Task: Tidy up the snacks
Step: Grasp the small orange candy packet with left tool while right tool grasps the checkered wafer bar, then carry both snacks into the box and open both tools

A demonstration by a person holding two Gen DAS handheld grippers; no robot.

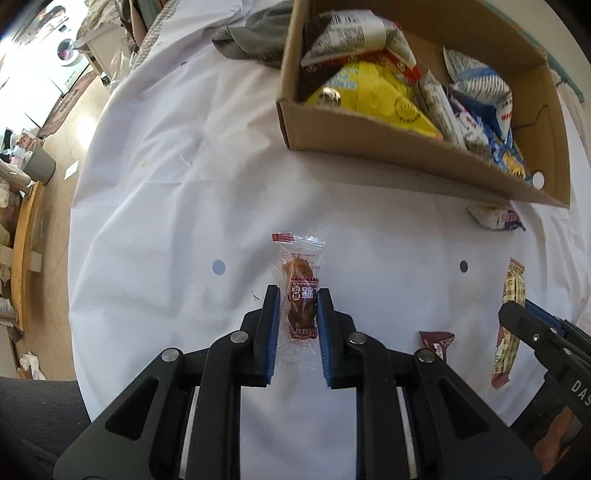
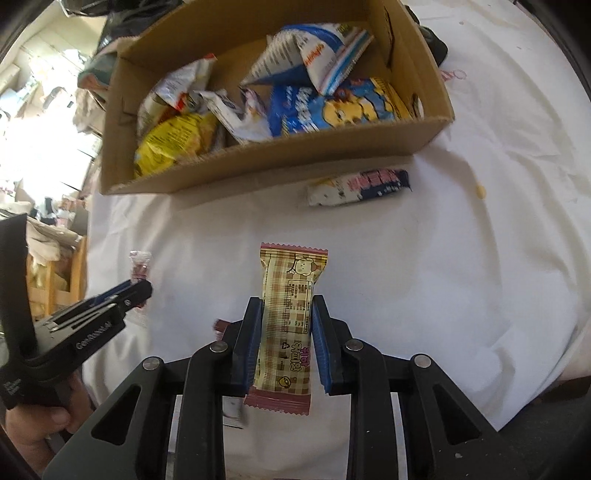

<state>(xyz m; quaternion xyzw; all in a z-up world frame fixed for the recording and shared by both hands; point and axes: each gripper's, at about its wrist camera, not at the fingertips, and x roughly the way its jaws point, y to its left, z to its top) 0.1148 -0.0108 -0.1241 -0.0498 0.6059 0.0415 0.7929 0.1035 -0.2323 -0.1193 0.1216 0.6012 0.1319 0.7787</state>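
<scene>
Between our left fingers (image 1: 297,299) sits a small clear-wrapped brown candied snack with a red label (image 1: 300,295); blue pads clamped on its sides, wrapper ends poking out past the tips and back toward the hinge. Right fingers (image 2: 286,306) are clamped on a long cream-and-brown plaid snack bar with crimped maroon ends (image 2: 286,325), gripped mid-length, top end beyond the tips, bottom end hanging back between the finger arms.

Ahead of both finger sets, on the white cloth-covered tabletop (image 1: 177,192), we see the open brown cardboard box (image 1: 369,144). It holds loose packets: a yellow crinkled bag (image 1: 380,96), white triangular pouches with red and blue print (image 1: 351,33), blue-and-white wrappers (image 1: 480,122). Just outside the box's near wall lies a white-and-navy pillow-shaped snack pack (image 2: 358,184), flat on the cloth, forward and right of our right fingers, close to the box; contact is not clear.

Between the two finger sets, a small dark-brown sachet (image 1: 437,343) lies on the cloth, right of the left fingers. In the right wrist view the left tool comes in from the left edge, a hand (image 2: 33,421) wrapped around its grip. A grey crumpled cloth (image 1: 251,37) lies beyond the box's left corner. Off the tabletop's left edge: floor clutter, a grey bin (image 1: 38,162), a white appliance (image 1: 68,51).
</scene>
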